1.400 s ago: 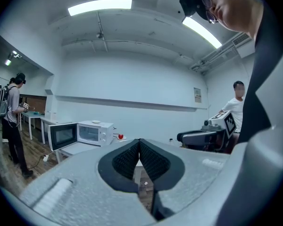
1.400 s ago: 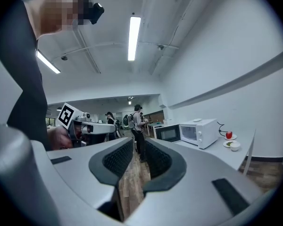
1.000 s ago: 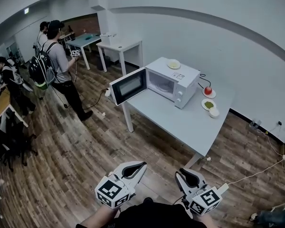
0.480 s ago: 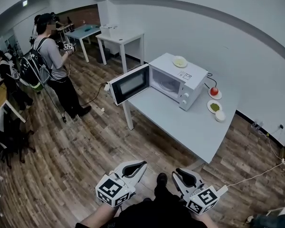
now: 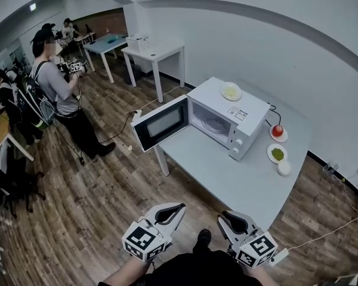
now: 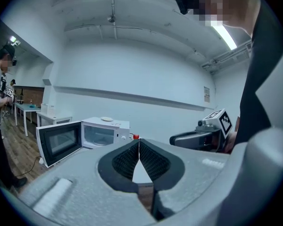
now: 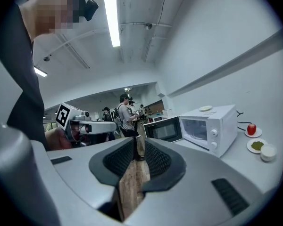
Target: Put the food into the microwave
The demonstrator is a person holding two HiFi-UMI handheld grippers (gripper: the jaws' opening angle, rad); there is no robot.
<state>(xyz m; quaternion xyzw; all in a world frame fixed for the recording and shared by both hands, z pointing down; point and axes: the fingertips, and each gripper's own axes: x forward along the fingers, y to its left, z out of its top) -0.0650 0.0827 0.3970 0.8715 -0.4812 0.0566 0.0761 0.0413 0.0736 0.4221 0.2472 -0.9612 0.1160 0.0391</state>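
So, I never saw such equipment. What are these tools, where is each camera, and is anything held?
These are two hand-held two-jaw tools: the left gripper and right gripper. One picture comes from a head camera looking down; the other two come from cameras riding on each gripper. On the table stand a microwave with its door open, a red fruit, green food and a white cup. The left jaws are shut, the right ones a slit apart; both are empty.
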